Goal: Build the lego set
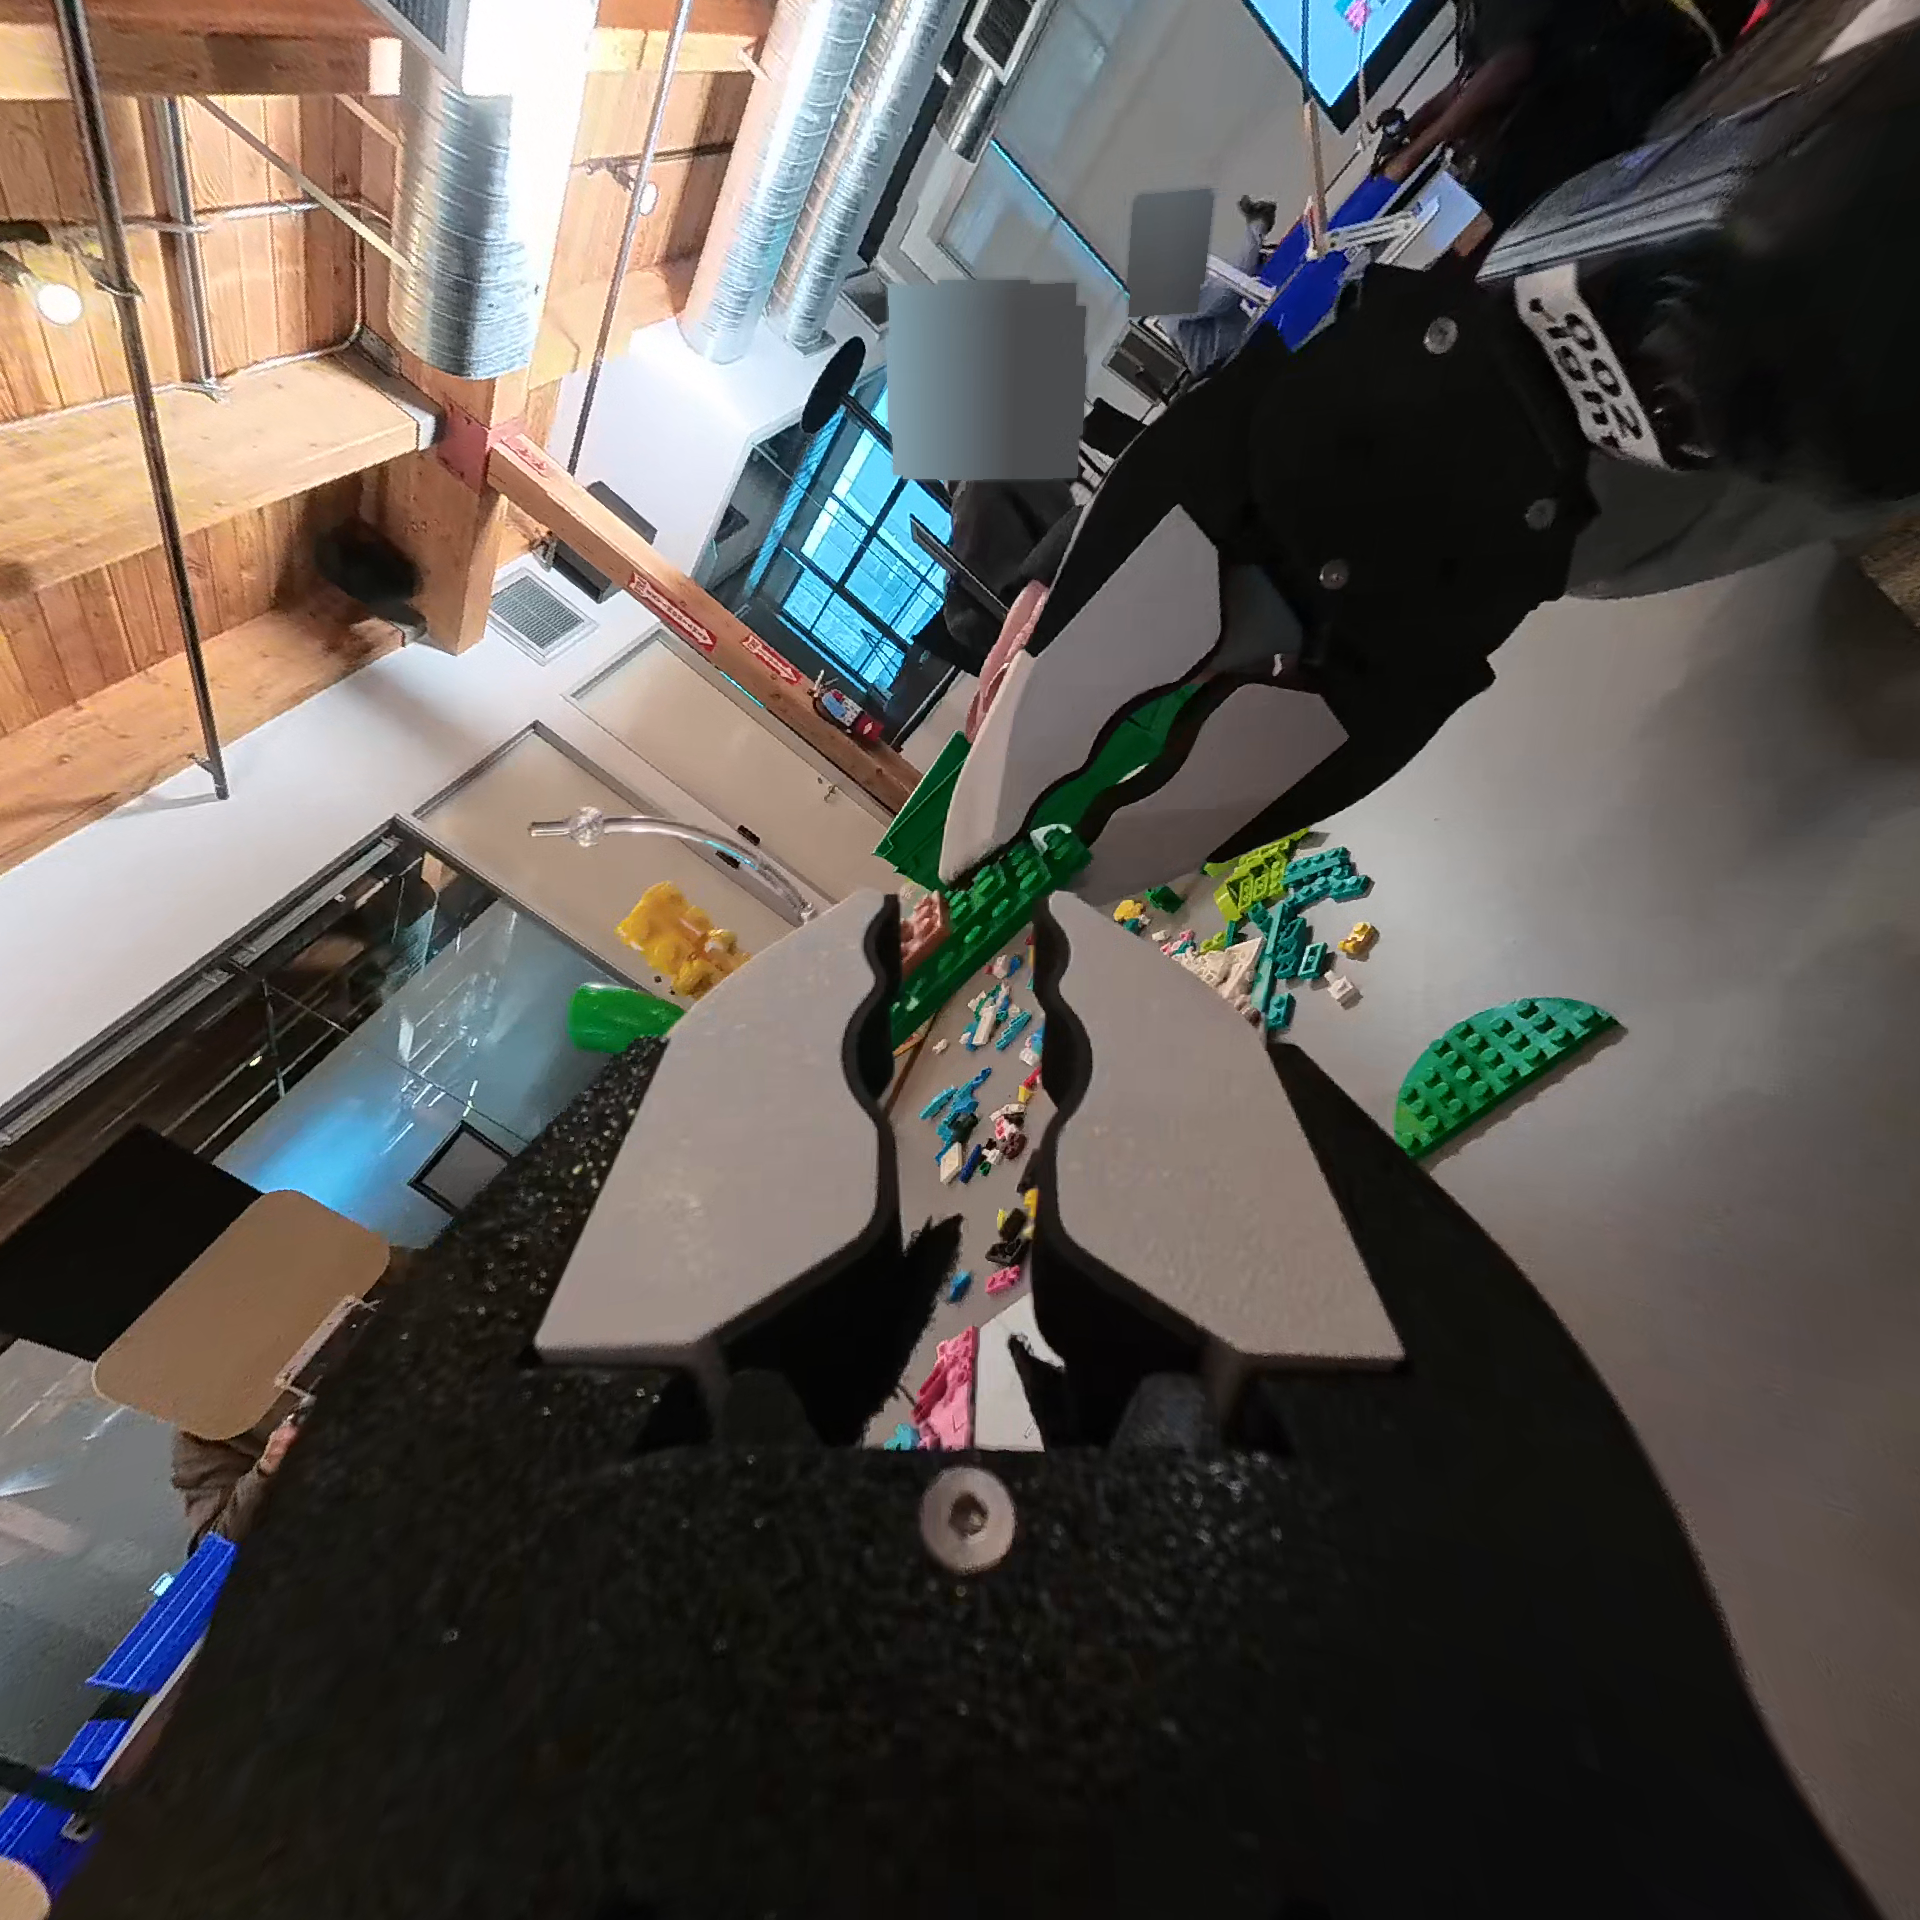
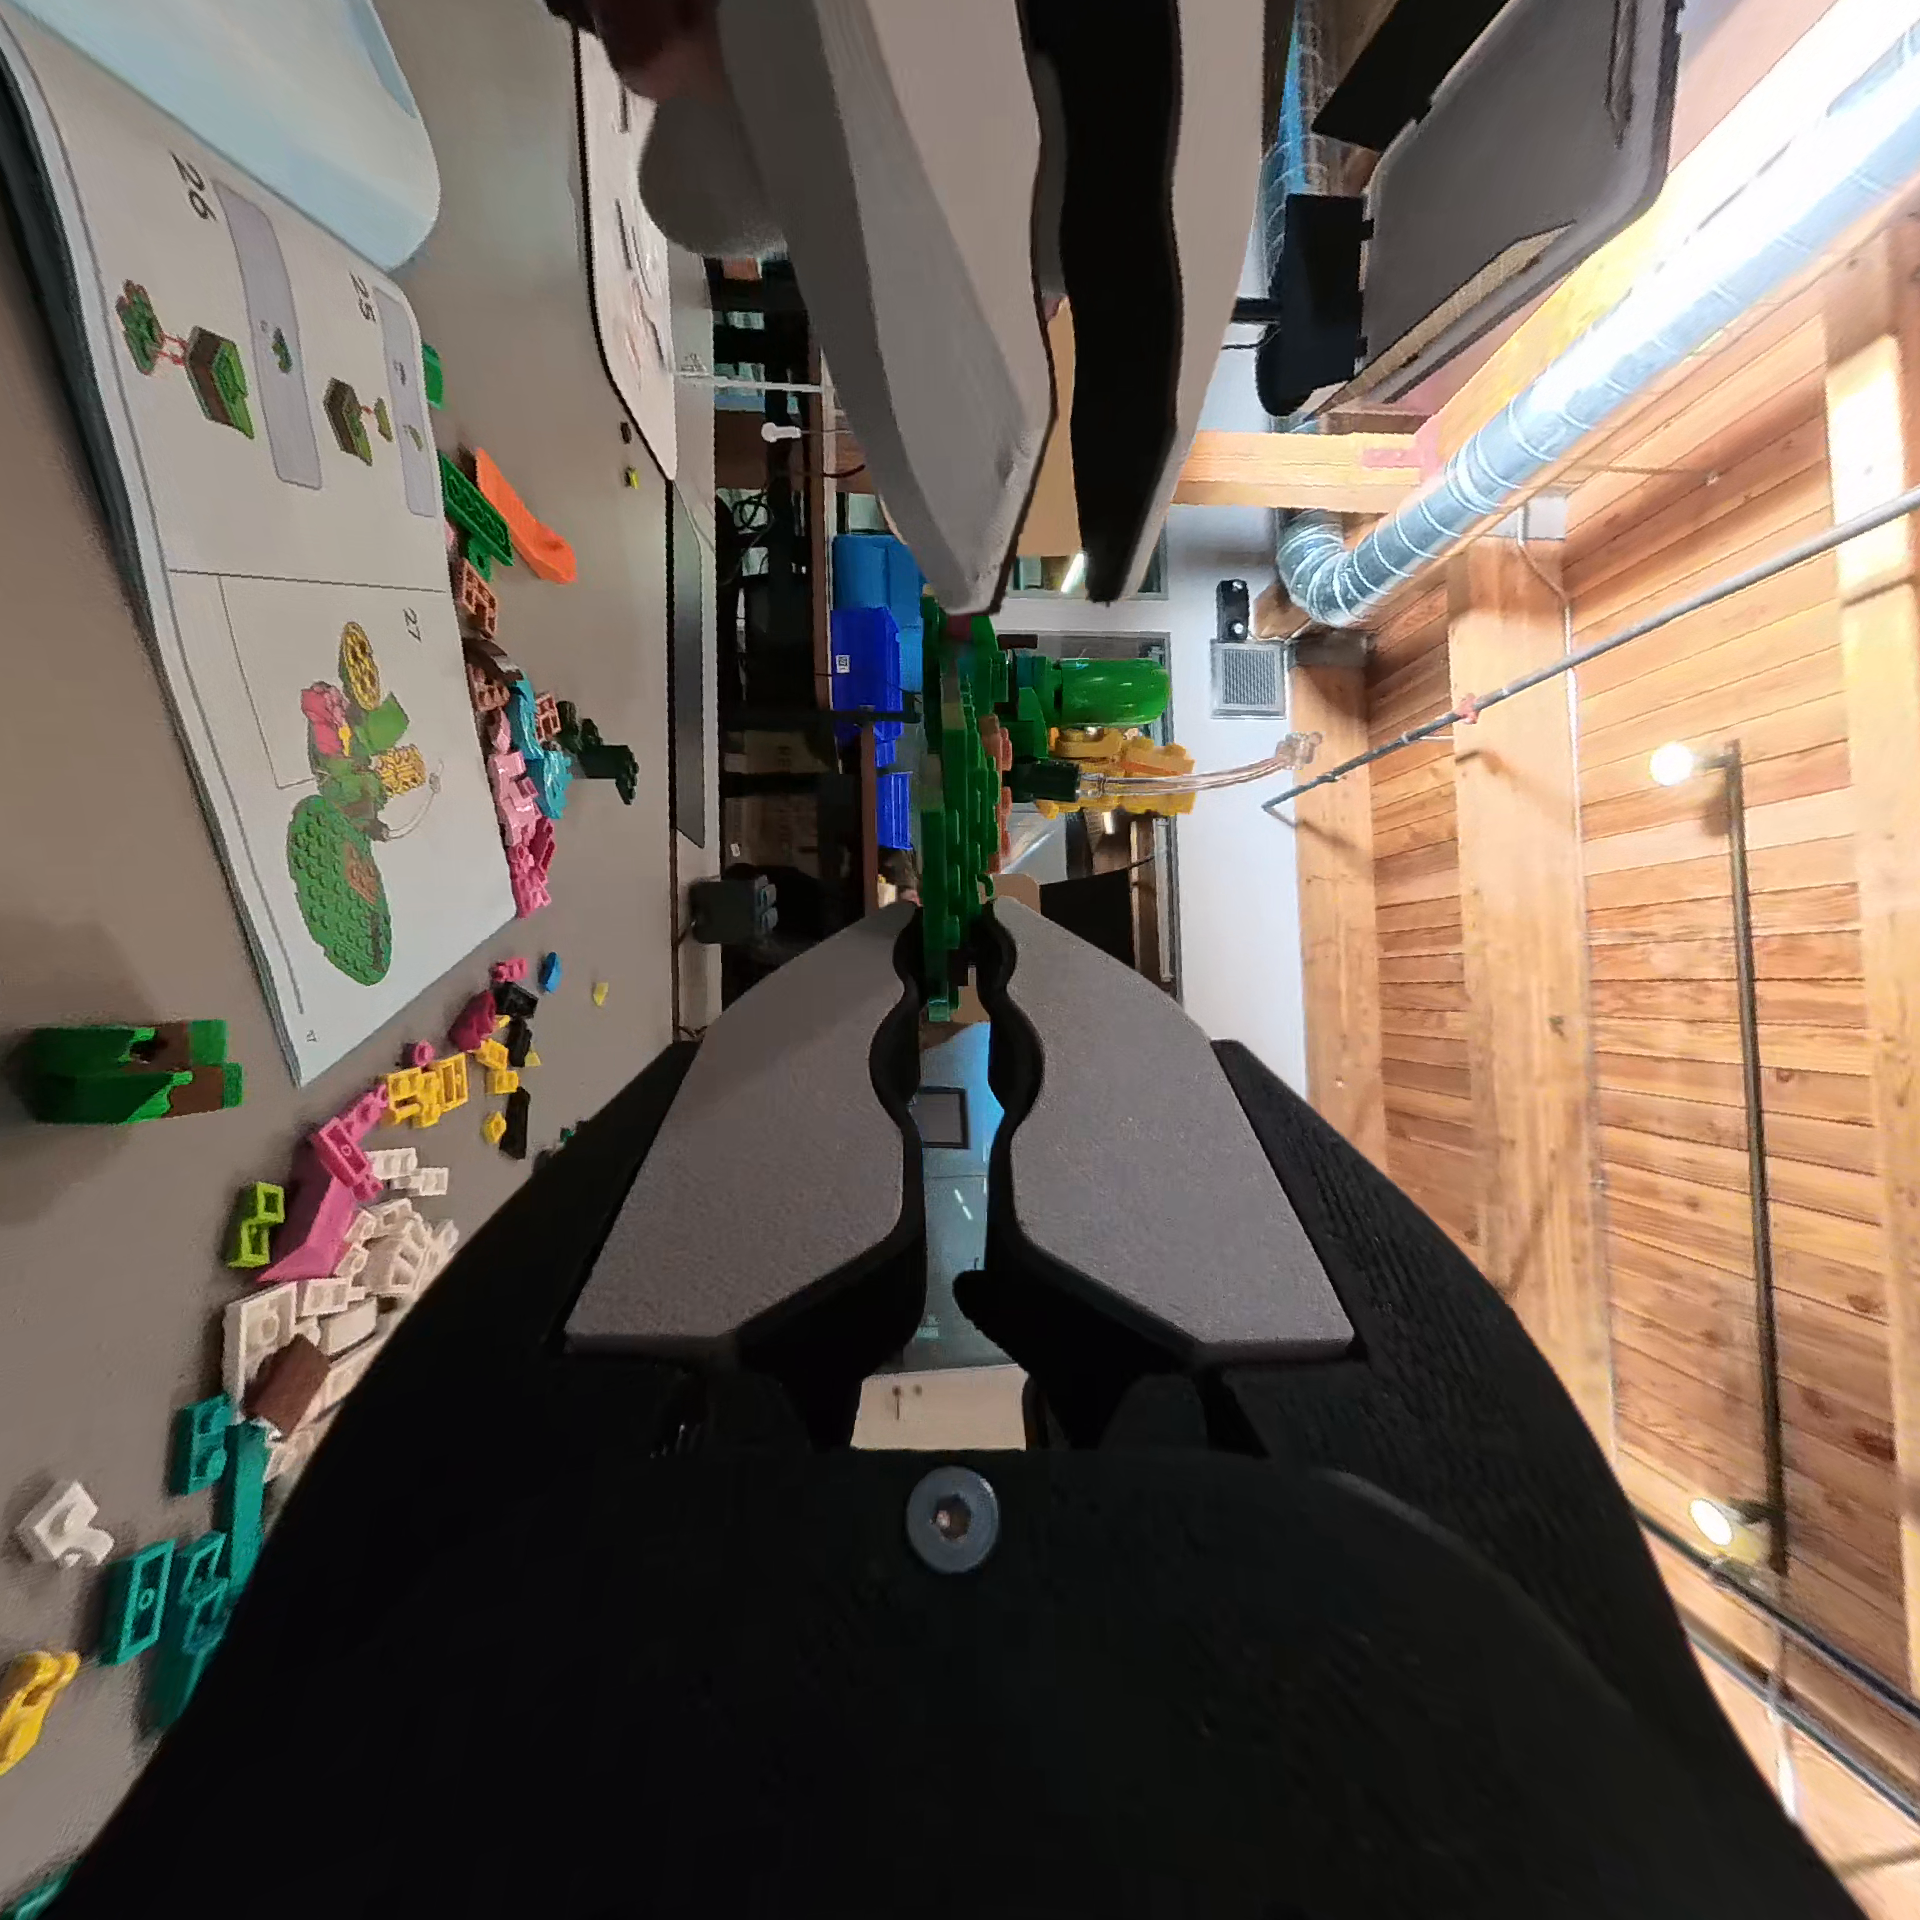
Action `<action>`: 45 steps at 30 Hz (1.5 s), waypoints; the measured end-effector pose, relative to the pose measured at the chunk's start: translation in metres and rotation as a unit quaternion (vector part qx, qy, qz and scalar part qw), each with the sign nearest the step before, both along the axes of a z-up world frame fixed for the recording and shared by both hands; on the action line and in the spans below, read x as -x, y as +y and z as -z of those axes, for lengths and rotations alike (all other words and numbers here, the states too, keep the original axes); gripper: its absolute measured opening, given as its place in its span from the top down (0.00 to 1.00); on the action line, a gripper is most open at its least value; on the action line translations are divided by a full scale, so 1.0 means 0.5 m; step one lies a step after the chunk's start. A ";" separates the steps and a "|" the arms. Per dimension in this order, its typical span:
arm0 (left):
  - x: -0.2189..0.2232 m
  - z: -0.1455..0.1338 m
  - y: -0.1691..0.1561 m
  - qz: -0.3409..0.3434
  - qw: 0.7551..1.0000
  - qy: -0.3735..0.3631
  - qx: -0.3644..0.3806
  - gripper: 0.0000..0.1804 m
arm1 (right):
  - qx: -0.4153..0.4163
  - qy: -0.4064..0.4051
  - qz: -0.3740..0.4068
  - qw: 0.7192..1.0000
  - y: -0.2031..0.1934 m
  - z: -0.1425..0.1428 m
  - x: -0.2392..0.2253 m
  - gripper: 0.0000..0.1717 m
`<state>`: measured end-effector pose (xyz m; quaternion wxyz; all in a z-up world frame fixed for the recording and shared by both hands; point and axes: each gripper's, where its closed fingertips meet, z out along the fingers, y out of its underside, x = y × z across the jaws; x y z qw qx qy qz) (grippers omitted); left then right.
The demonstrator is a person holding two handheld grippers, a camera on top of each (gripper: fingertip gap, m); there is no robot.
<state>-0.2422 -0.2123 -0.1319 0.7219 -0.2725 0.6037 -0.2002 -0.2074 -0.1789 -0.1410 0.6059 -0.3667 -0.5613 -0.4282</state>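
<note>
From the left wrist view, the left gripper (image 1: pixel 961 914) has its grey fingers parted with a clear gap between them, and nothing is pressed between the pads. Just beyond its tips is a green brick plate (image 1: pixel 971 940) carrying a small tan-pink brick (image 1: pixel 923 925) near the left fingertip. The plate is lifted off the grey table (image 1: pixel 1558 831) and tilted. The right gripper (image 1: pixel 1075 831) reaches in from the upper right and clamps that plate's far end, green showing along the slot between its two pads. Beyond the plate stand a yellow brick piece (image 1: pixel 681 935), a glossy green rounded piece (image 1: pixel 613 1013) and a clear curved tube (image 1: pixel 665 836). On the table lie scattered small bricks (image 1: pixel 997 1101), a teal and lime heap (image 1: pixel 1299 914), a green half-round studded plate (image 1: pixel 1496 1070) and a pink piece (image 1: pixel 951 1387).

From the right wrist view, the right gripper (image 2: pixel 956 940) is clenched on the edge of the green plate (image 2: pixel 951 831), both pads against it, the plate seen edge-on and running away from the tips. The yellow and glossy green pieces (image 2: pixel 1112 696) and the clear tube (image 2: pixel 1236 769) stick out from its right face. The left gripper (image 2: pixel 1039 592) comes down from above, its fingers apart near the plate's far end. At left an open instruction booklet (image 2: pixel 260 623) lies on the table among loose pink, yellow, teal and white bricks (image 2: pixel 416 1112), with a green and brown block (image 2: pixel 125 1070) beside it.
</note>
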 end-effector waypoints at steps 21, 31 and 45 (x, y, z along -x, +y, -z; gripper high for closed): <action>0.066 -0.002 0.082 -0.043 0.992 -0.001 0.116 0.79 | 0.078 0.083 -0.103 0.988 -0.013 0.025 -0.006 0.96; 0.081 0.065 0.037 0.081 0.907 0.057 0.410 0.52 | 0.129 0.090 -0.248 0.956 -0.079 0.042 0.036 0.96; 0.227 0.147 0.034 -0.083 0.895 0.089 0.429 0.44 | 0.158 -0.162 -0.297 0.928 -0.081 0.221 0.115 0.97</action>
